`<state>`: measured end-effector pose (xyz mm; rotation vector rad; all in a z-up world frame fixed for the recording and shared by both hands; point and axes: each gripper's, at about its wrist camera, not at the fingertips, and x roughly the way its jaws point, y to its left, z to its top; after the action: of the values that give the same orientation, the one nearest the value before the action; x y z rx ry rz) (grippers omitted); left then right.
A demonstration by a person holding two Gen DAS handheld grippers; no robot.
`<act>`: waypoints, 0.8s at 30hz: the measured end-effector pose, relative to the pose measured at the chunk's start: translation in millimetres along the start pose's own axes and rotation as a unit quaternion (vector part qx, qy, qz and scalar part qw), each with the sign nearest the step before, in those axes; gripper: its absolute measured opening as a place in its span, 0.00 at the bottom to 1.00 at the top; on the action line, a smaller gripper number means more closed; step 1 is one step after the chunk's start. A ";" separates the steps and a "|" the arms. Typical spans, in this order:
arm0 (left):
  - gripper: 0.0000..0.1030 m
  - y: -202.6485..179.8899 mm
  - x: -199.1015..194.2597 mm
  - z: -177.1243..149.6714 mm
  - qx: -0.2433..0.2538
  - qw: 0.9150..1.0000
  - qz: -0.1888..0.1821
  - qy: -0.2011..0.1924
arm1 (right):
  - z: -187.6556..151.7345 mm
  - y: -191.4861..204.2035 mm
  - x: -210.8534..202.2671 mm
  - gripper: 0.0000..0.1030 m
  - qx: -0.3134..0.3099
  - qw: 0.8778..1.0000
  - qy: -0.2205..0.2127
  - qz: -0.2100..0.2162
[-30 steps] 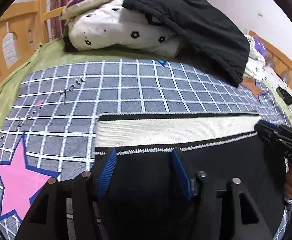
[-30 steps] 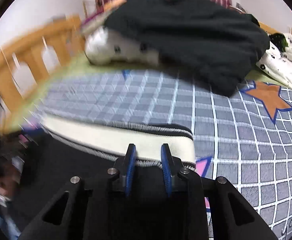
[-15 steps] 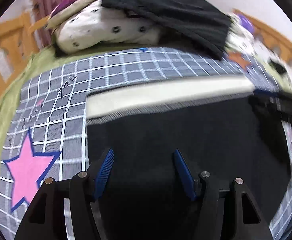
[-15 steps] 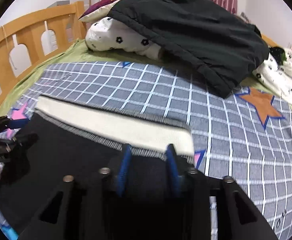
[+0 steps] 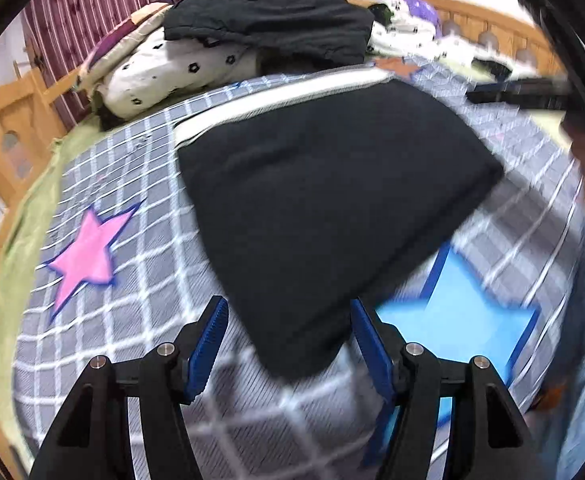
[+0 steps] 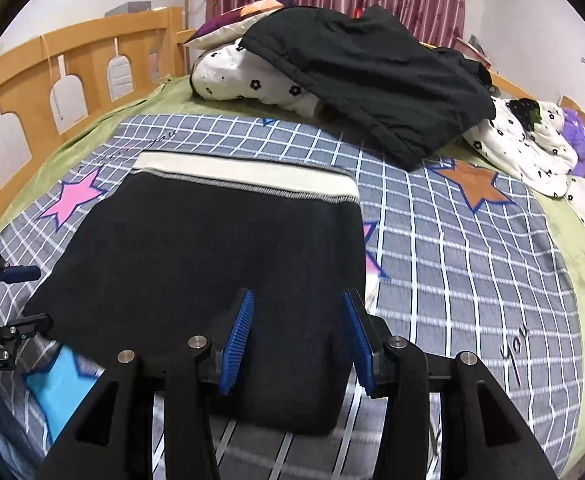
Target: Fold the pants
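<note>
**Pants folded, both grippers clear**

Pants (image 6: 212, 248) are lying as a compact black block on the checked bedspread (image 6: 452, 272), cream waistband (image 6: 244, 172) far side. We are judging them soft, thick and light; corners suit pinching. Left gripper (image 5: 286, 344) and right gripper (image 6: 296, 340) are gaping, holding nothing.

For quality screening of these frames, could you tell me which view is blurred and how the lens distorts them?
Left wrist view: motion-smeared, worst at the right edge and on the blanket grid; folded pants soft. Right wrist view: sharp, pants and waistband crisp. Both: fisheye bending, dark corners; even indoor light, no glare.
</note>
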<state>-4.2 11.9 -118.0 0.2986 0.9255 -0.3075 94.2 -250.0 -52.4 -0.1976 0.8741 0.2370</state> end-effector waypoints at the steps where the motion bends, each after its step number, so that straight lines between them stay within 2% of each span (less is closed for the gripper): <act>1: 0.61 -0.6 1.2 -5.1 0.010 1.000 0.012 0.007 | -3.8 4.5 -5.0 0.44 -0.007 1.000 0.000 -0.001; 4: 0.61 -5.2 4.9 -21.0 0.033 0.998 0.044 0.023 | -10.6 13.8 -14.4 0.45 -0.029 1.000 -0.008 -0.006; 8: 0.60 -11.3 3.9 -22.0 0.049 0.996 0.074 0.006 | -15.2 16.1 -17.8 0.45 -0.036 0.999 -0.006 -0.008; 11: 0.61 -25.3 7.8 -23.0 0.081 0.991 0.107 0.000 | -16.2 12.8 -19.5 0.45 -0.033 0.999 -0.007 -0.012; 14: 0.53 -33.1 9.6 -19.5 0.094 0.987 0.131 -0.019 | -16.3 5.3 -19.0 0.45 -0.022 1.000 -0.005 -0.013; 15: 0.43 -34.6 8.6 -18.0 0.090 0.986 0.134 -0.029 | -16.0 3.7 -17.9 0.45 -0.019 1.000 -0.004 -0.014; 16: 0.23 -33.7 7.0 -15.6 0.080 0.987 0.136 -0.041 | -15.9 1.4 -16.3 0.45 -0.015 1.000 -0.002 -0.016; 17: 0.17 -29.9 1.5 -12.6 0.055 0.989 0.128 -0.055 | -16.0 -0.5 -14.1 0.45 -0.011 1.000 0.001 -0.017; 18: 0.17 -17.8 -9.7 -7.1 0.000 0.992 0.104 -0.077 | -15.8 -1.6 -12.1 0.45 -0.009 1.000 0.005 -0.018; 20: 0.15 3.8 -15.2 -3.9 -0.074 0.990 0.067 -0.095 | -15.5 -3.1 -10.0 0.45 -0.006 1.000 0.008 -0.022; 21: 0.15 9.1 -8.0 -5.9 -0.092 0.990 0.067 -0.083 | -15.4 -3.5 -10.1 0.45 -0.004 1.000 0.008 -0.023; 23: 0.15 6.8 14.9 -12.7 -0.085 0.993 0.076 -0.038 | -15.0 -2.9 -8.8 0.45 -0.002 1.000 0.009 -0.020; 24: 0.15 3.1 20.9 -17.0 -0.084 0.993 0.080 -0.028 | -15.3 -1.9 -6.9 0.45 -0.002 1.000 0.012 -0.020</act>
<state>-3.6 18.4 -144.3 0.2072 0.8607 -0.0883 79.3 -256.8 -56.5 -0.2218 0.8928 0.2001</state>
